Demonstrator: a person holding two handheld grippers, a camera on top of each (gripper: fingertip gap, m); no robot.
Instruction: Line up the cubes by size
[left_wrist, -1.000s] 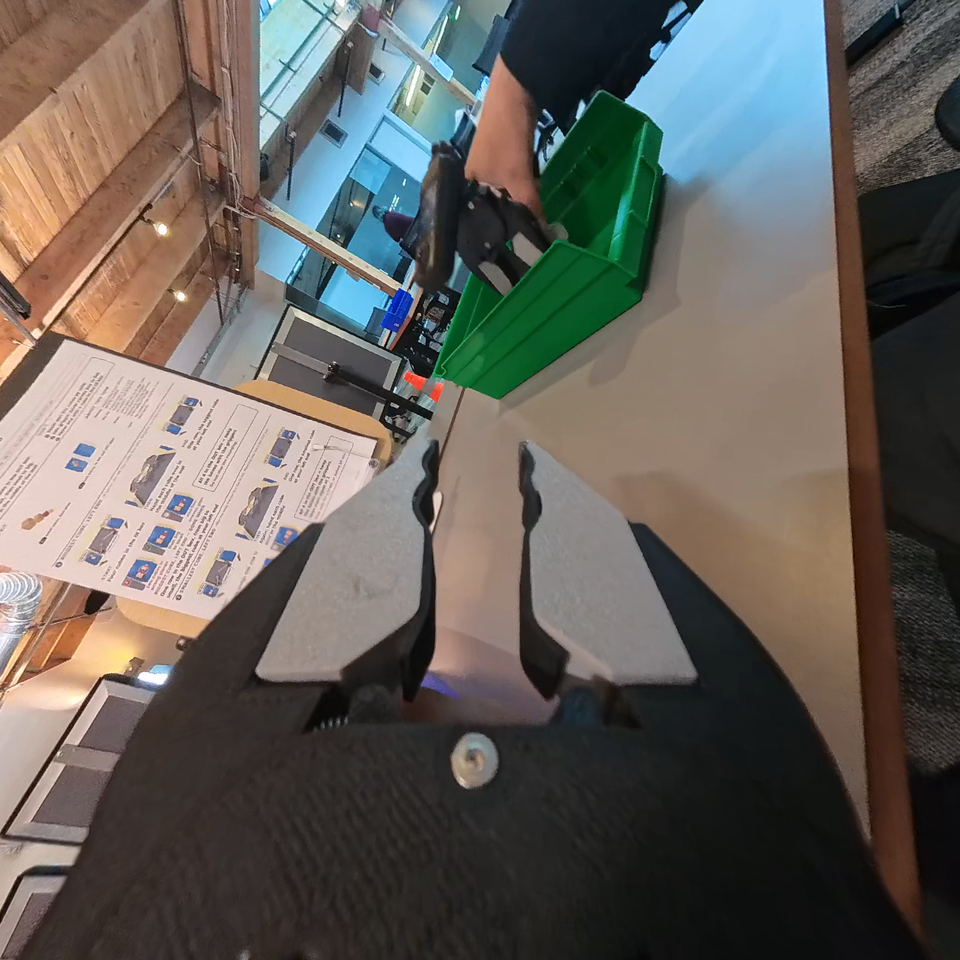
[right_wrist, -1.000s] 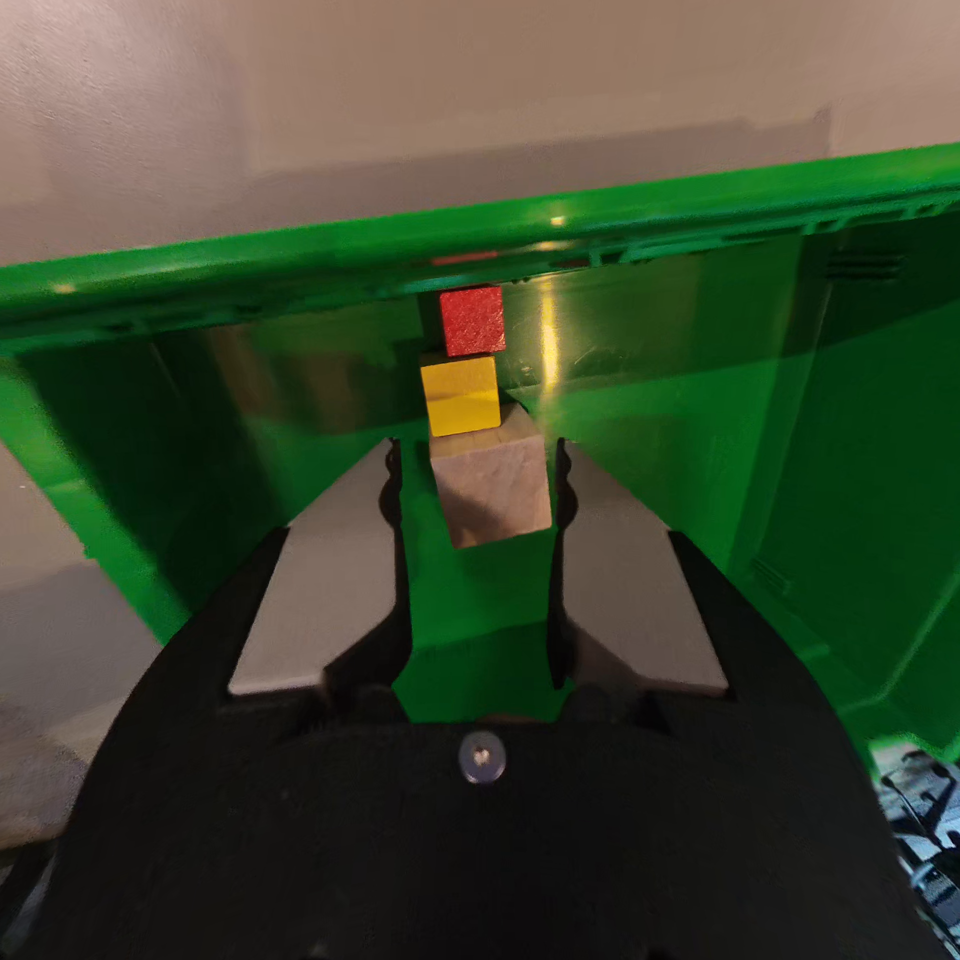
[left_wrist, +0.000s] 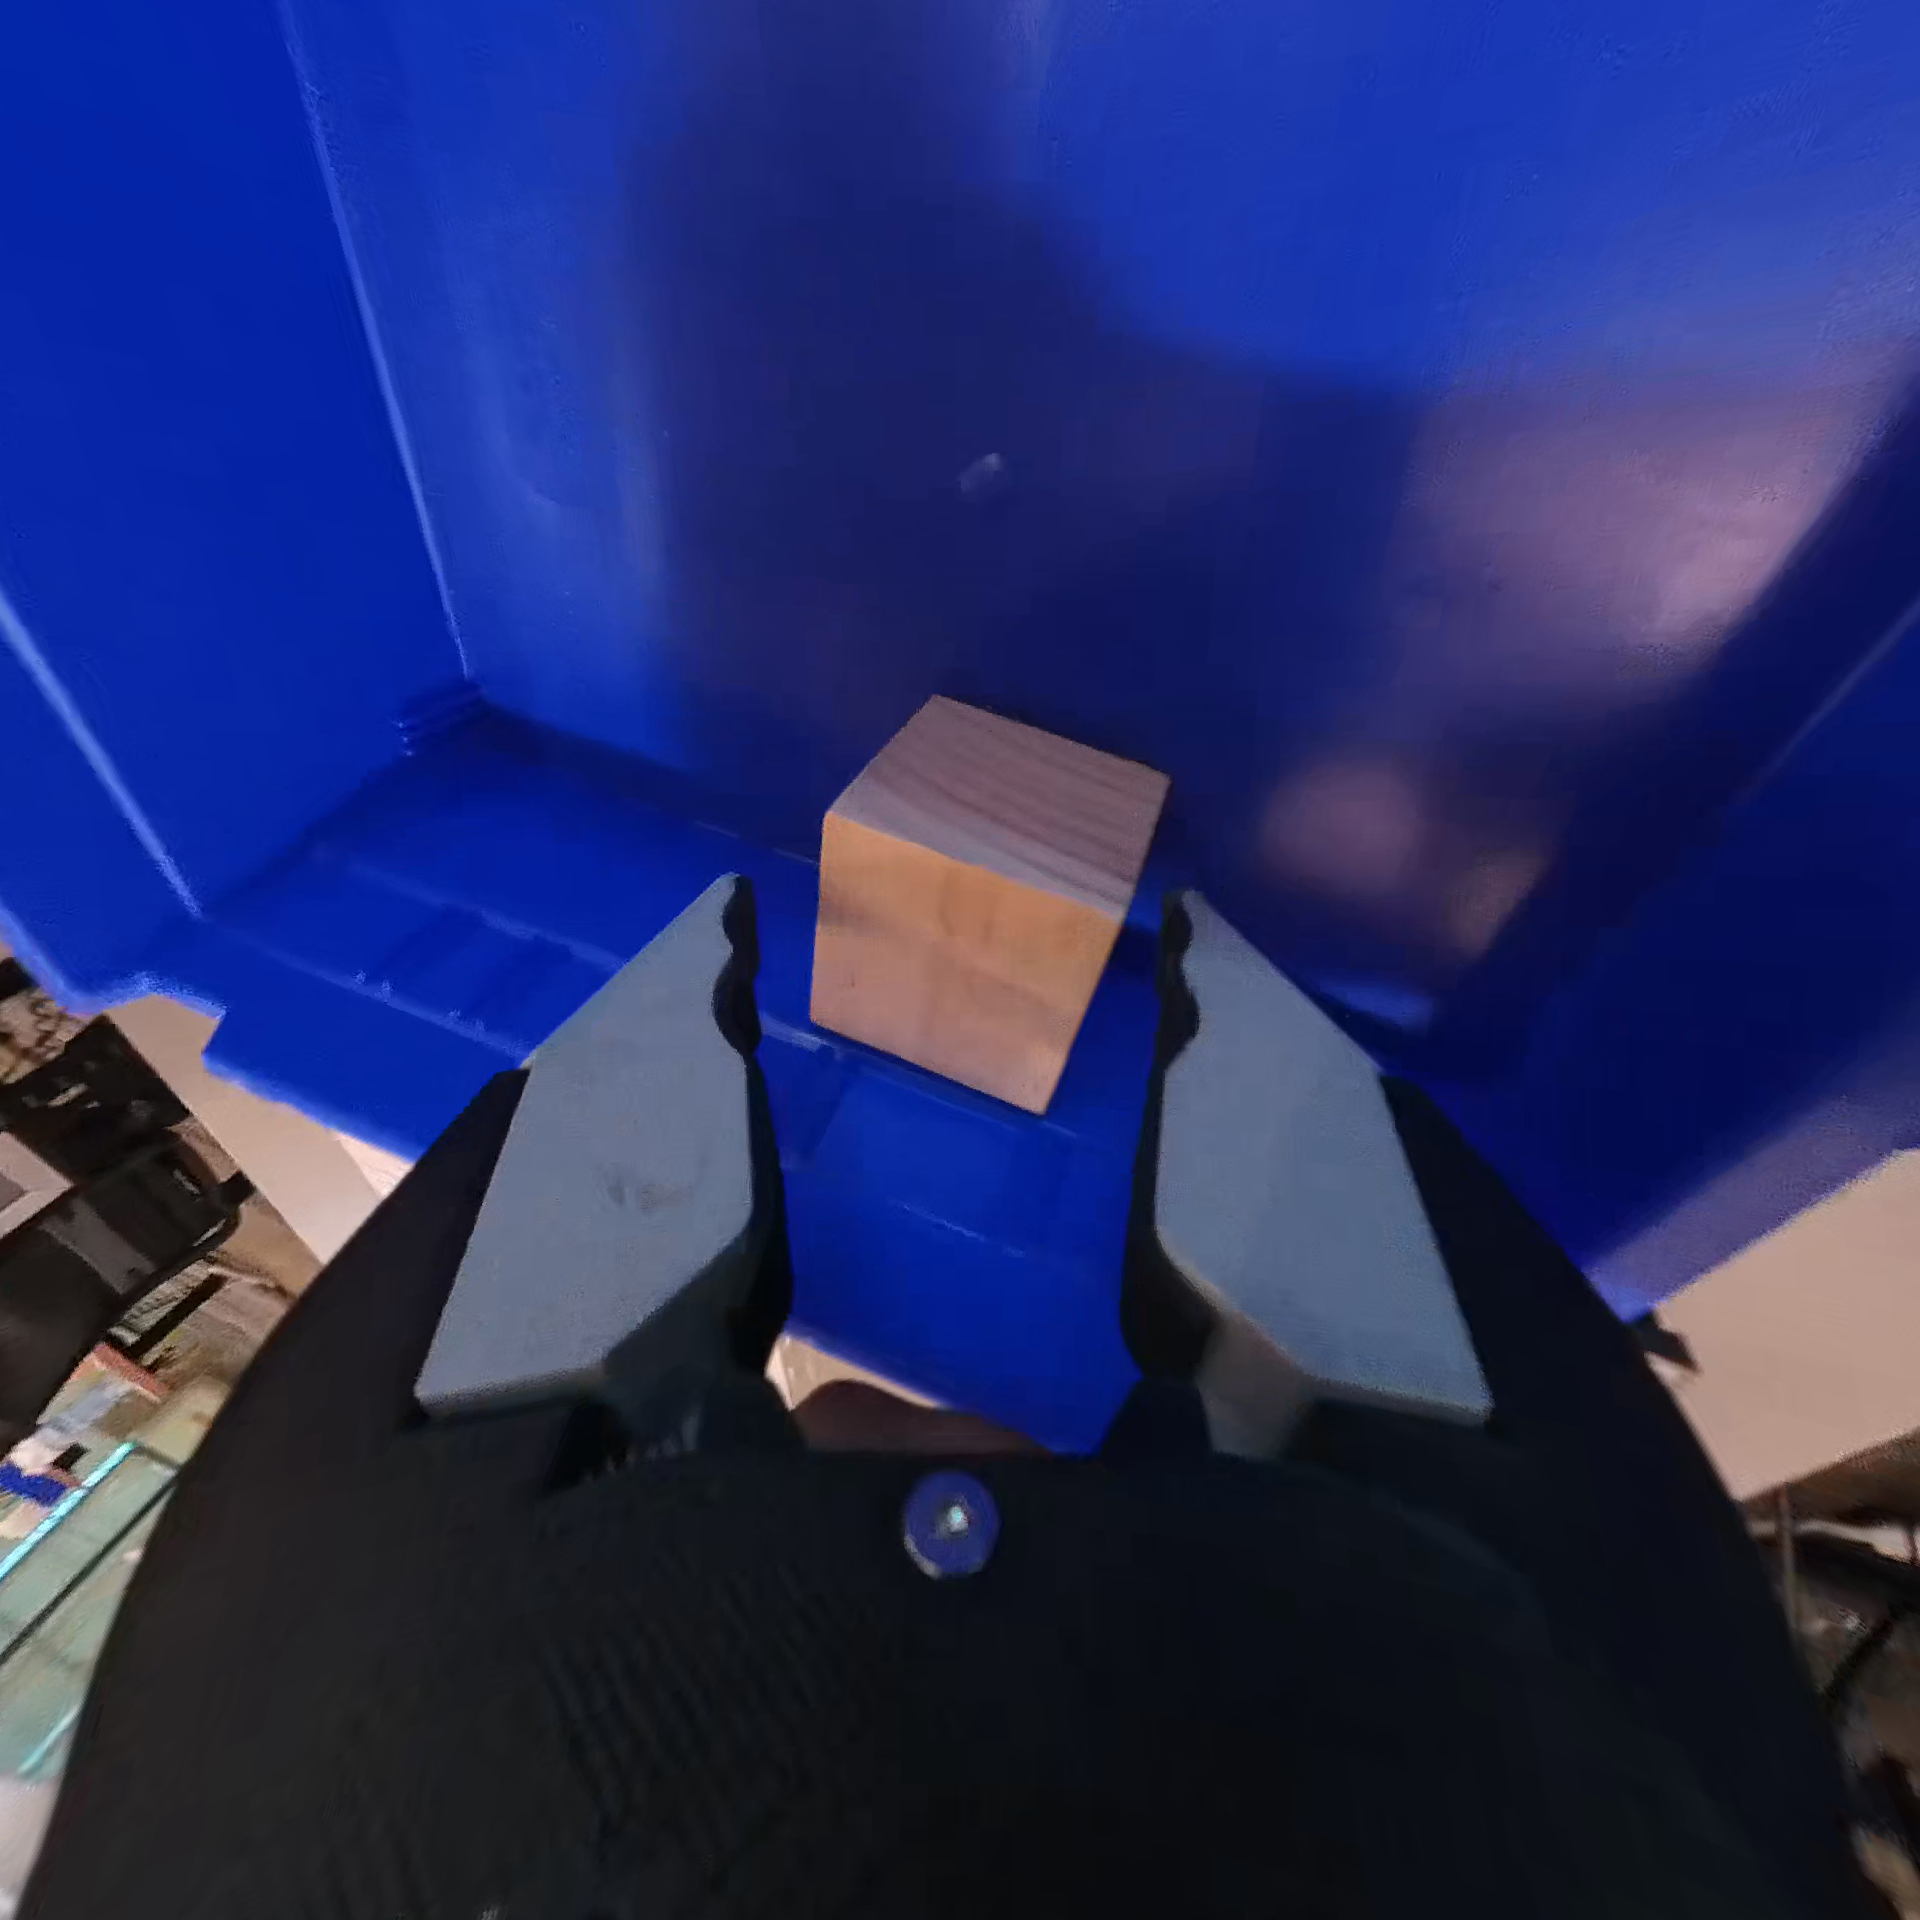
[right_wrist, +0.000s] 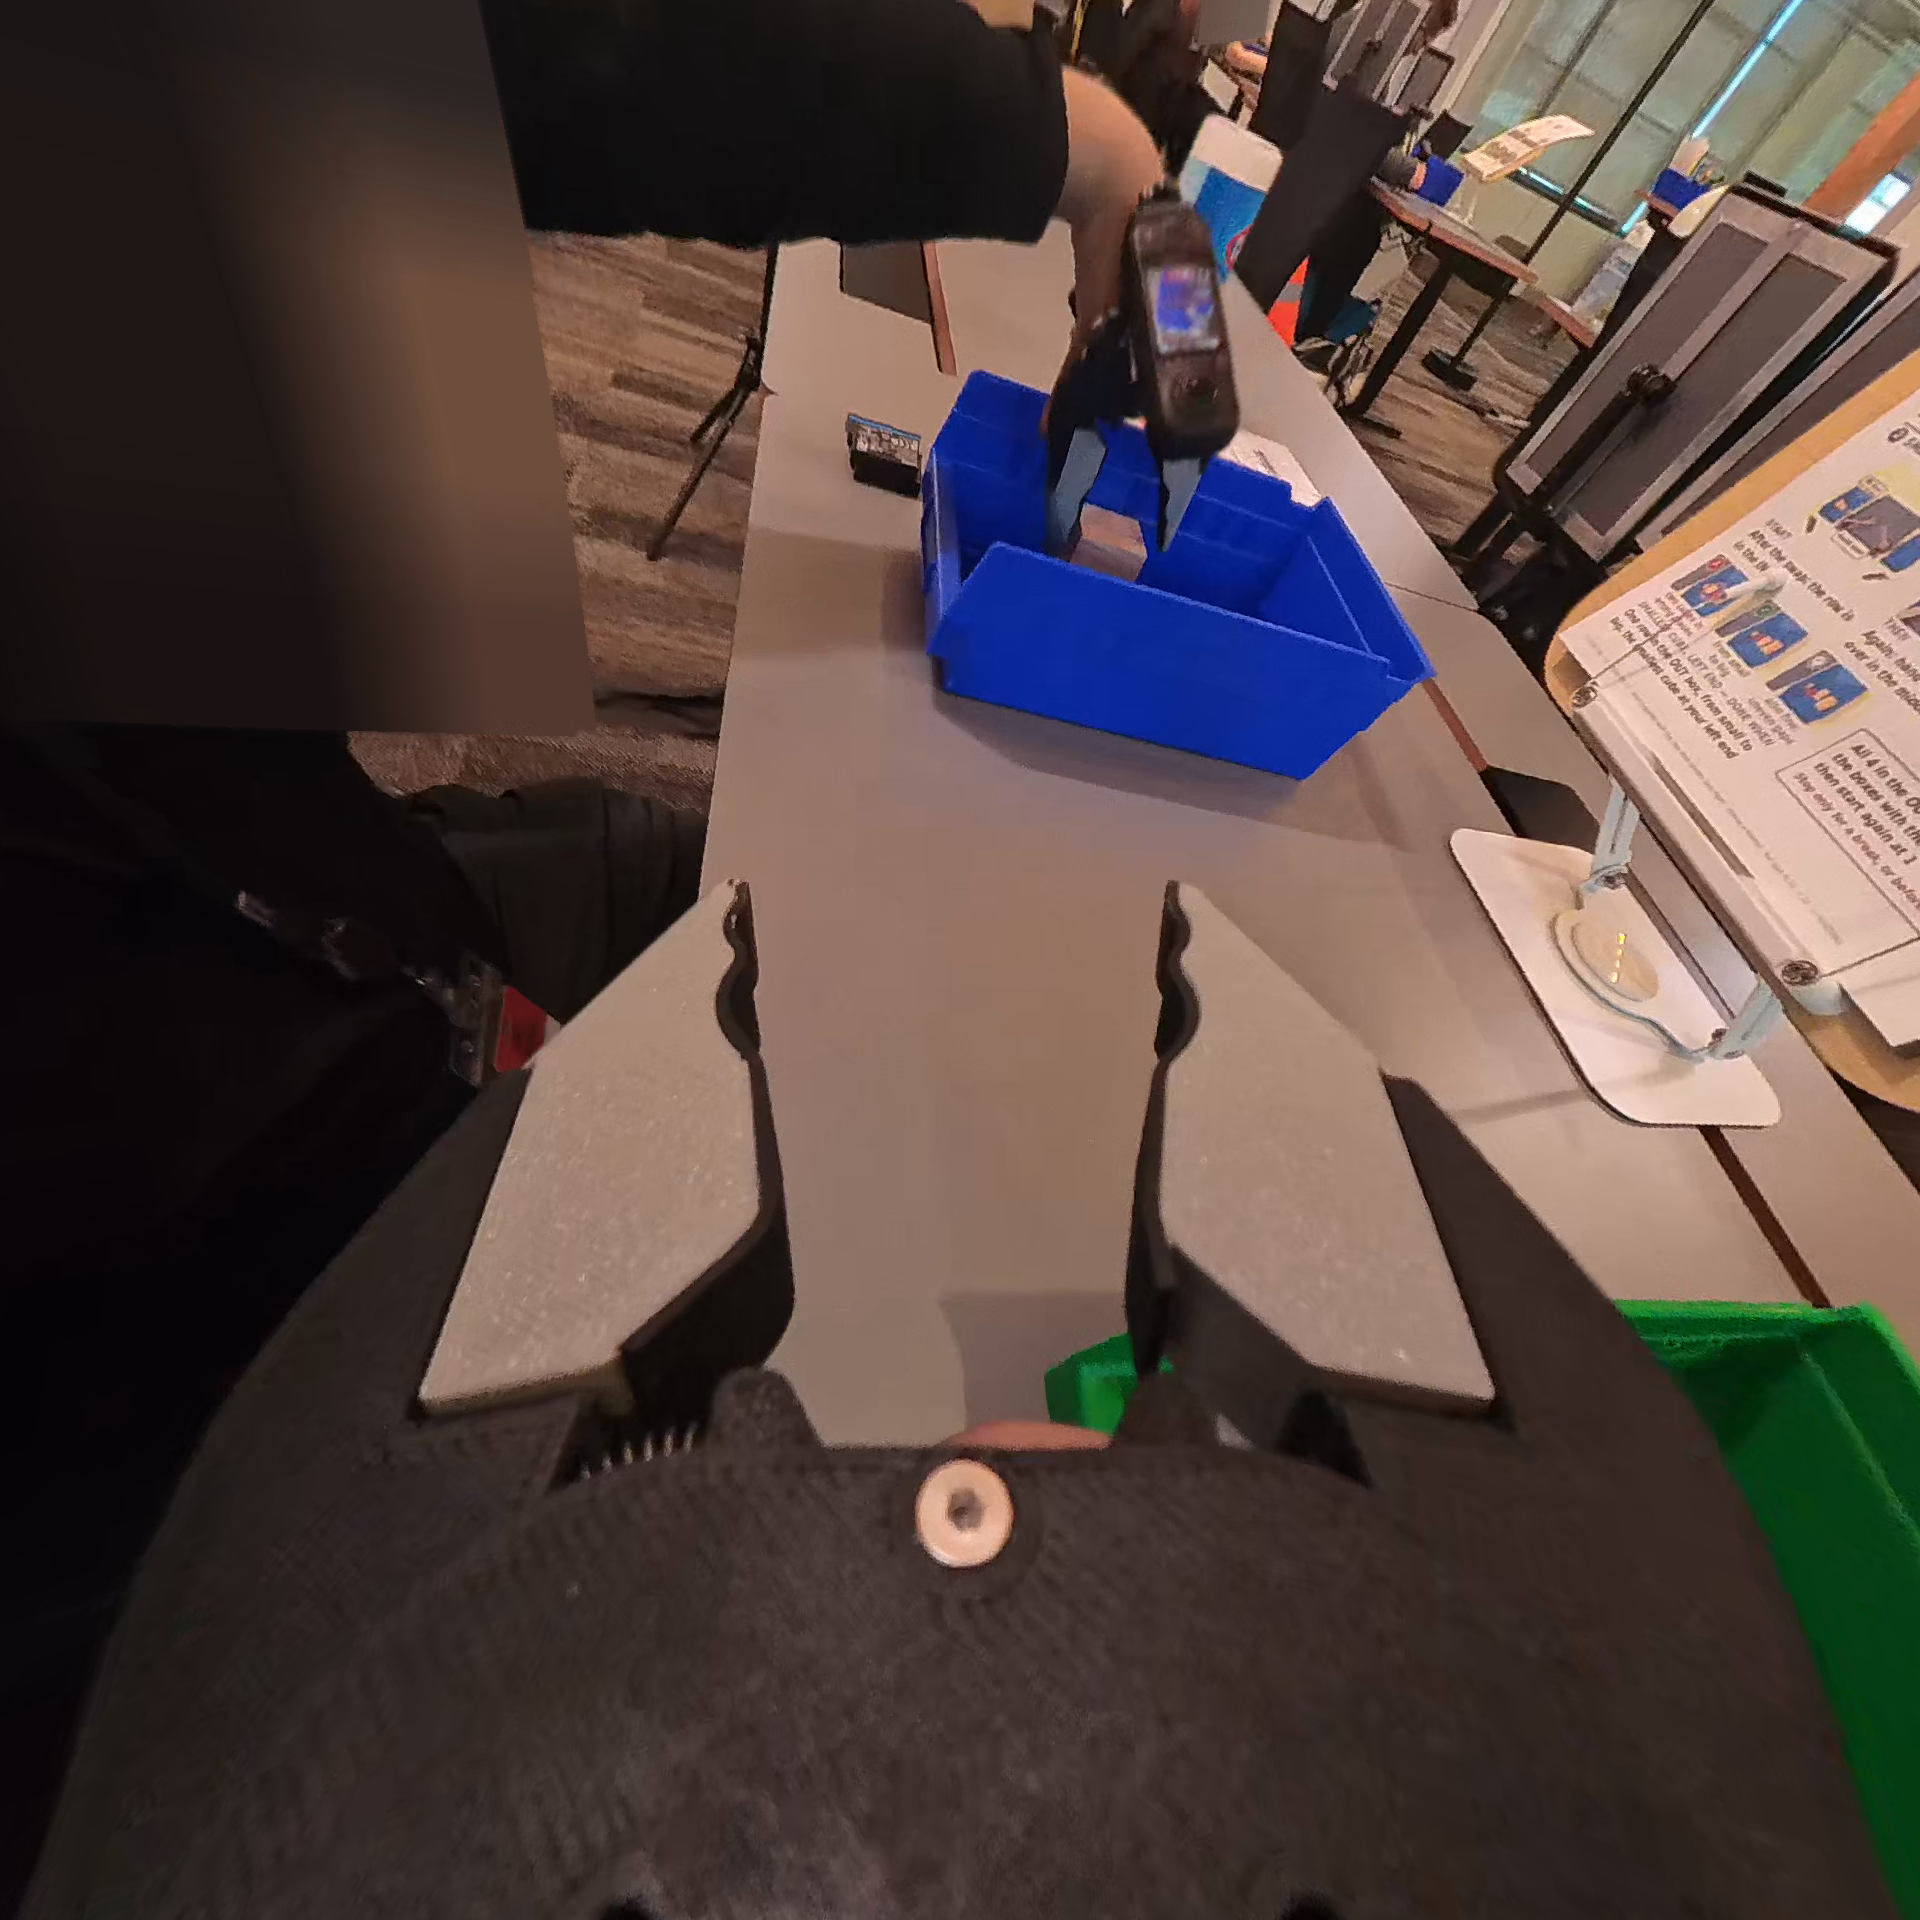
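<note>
Left gripper (left_wrist: 951, 914): it hangs inside the blue bin (left_wrist: 312, 520); its jaws stand wide apart and hold nothing; the left fingertip (left_wrist: 732, 904) and the other one are each a little apart from the cube, one on each side.
Wooden cube (left_wrist: 977, 904): plain wood, it sits on the floor of the blue bin, near one end wall; it is turned a bit, so one corner points toward the camera; no other cube shows in this bin.
Right gripper (right_wrist: 956, 914): it is above the grey table (right_wrist: 935, 831), well apart from the blue bin; its jaws are wide also, with nothing between them.
Green bin (right_wrist: 1787, 1455): only a corner shows, at the lower right of the right wrist view, just beside the right gripper; what is inside is hidden.
Instruction sheet (right_wrist: 1766, 707): it stands on a holder at the right side of the table; not part of the work.
Step in hand: I judge it is the picking or the releasing of the wooden cube in the blue bin; the pictures alone do not tell which one.
Next move: if picking, the fingers need to go lower around the cube and close on two flat opposite faces; because the cube is turned, the wrist should rotate a little first, otherwise the pads may catch the edges and the cube can twist.
Place of the line: I cannot tell where the row of cubes is meant to be.
</note>
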